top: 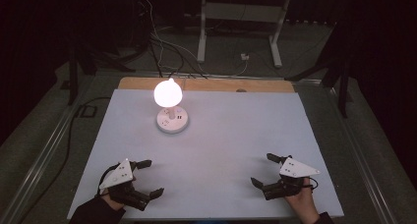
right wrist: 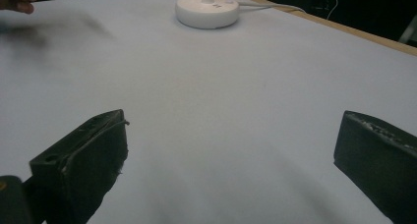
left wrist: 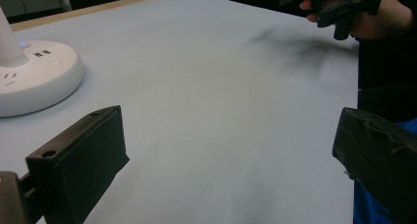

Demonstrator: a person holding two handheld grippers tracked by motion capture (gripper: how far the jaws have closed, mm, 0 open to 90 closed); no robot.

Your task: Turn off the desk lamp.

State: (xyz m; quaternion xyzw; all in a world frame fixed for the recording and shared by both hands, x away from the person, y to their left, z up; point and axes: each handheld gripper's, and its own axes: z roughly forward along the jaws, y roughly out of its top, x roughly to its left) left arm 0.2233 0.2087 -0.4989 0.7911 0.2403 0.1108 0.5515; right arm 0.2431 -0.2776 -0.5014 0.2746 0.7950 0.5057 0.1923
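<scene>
Your left gripper (top: pixel 147 177) sits near the front left corner of the pale sheet (top: pixel 226 150) that covers the table, with its jaws spread wide and nothing between them. Your right gripper (top: pixel 265 171) sits near the front right corner, also spread wide and empty, well apart from the left one. Both point inward toward the middle of the sheet. Toward the back of the sheet, left of centre, stands a round white base (top: pixel 172 120) with socket slots on its top, and a short white stem rises from it to a glowing globe lamp (top: pixel 167 93). In the left gripper view the base (left wrist: pixel 34 84) lies beyond your left jaw, and your other hand (left wrist: pixel 378 17) shows at the top right. In the right gripper view the base (right wrist: pixel 207 10) lies far ahead, a white cable (right wrist: pixel 268 6) trailing from it. There are no containers on the sheet.
</scene>
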